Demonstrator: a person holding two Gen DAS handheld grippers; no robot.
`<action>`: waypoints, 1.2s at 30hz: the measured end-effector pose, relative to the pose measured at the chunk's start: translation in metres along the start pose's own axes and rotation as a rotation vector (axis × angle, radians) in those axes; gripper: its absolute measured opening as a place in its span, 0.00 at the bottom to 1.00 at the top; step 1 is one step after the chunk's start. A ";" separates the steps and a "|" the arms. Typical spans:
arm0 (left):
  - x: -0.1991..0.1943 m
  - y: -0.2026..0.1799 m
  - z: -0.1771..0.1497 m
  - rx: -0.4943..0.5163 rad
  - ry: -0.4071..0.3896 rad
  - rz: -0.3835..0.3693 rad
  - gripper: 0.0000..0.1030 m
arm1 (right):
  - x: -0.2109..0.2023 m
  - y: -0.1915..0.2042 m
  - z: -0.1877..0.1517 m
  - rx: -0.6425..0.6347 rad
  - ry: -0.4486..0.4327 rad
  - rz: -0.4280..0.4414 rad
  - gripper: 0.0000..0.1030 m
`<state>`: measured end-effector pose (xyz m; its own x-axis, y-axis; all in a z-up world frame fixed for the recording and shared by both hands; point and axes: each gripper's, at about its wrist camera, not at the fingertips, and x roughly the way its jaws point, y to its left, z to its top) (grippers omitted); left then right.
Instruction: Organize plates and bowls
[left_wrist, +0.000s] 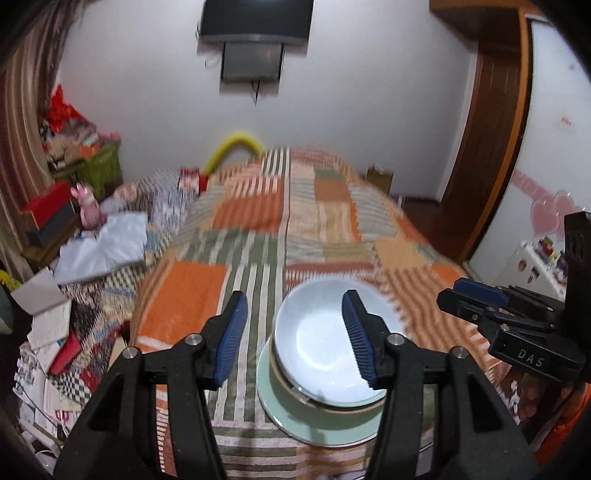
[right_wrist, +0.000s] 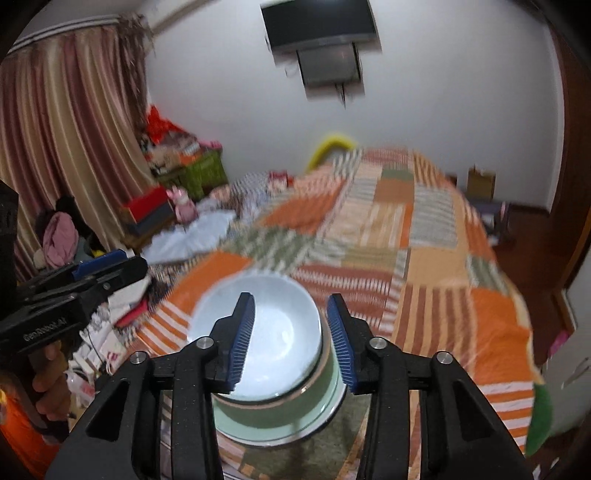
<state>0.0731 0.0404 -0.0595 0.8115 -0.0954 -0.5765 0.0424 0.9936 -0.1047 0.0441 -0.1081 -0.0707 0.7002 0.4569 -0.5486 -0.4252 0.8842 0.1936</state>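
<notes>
A white bowl tops a small stack on the bed. Under it sits a brown-rimmed dish, and a pale green plate lies at the bottom. My left gripper hovers over the stack's left side, open, with the bowl's left rim seen between its blue pads but not pressed. My right gripper is open over the right rim, its pads clear of the bowl. Each gripper shows in the other's view, the right gripper and the left gripper.
The stack rests near the front end of a patchwork quilt in orange, green and white. Papers, boxes and toys crowd the floor to the left. A wall television hangs ahead; a wooden door frame stands right. A hand grips the left tool.
</notes>
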 end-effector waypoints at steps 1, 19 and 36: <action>-0.010 -0.002 0.002 0.004 -0.030 0.000 0.54 | -0.009 0.003 0.002 -0.004 -0.033 -0.001 0.48; -0.106 -0.020 -0.003 0.047 -0.351 0.015 0.98 | -0.076 0.036 0.004 -0.064 -0.300 -0.054 0.91; -0.111 -0.022 -0.012 0.040 -0.375 0.000 1.00 | -0.089 0.046 -0.004 -0.069 -0.355 -0.100 1.00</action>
<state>-0.0248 0.0287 -0.0027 0.9682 -0.0737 -0.2391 0.0589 0.9959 -0.0688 -0.0406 -0.1088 -0.0164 0.8904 0.3845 -0.2436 -0.3737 0.9231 0.0913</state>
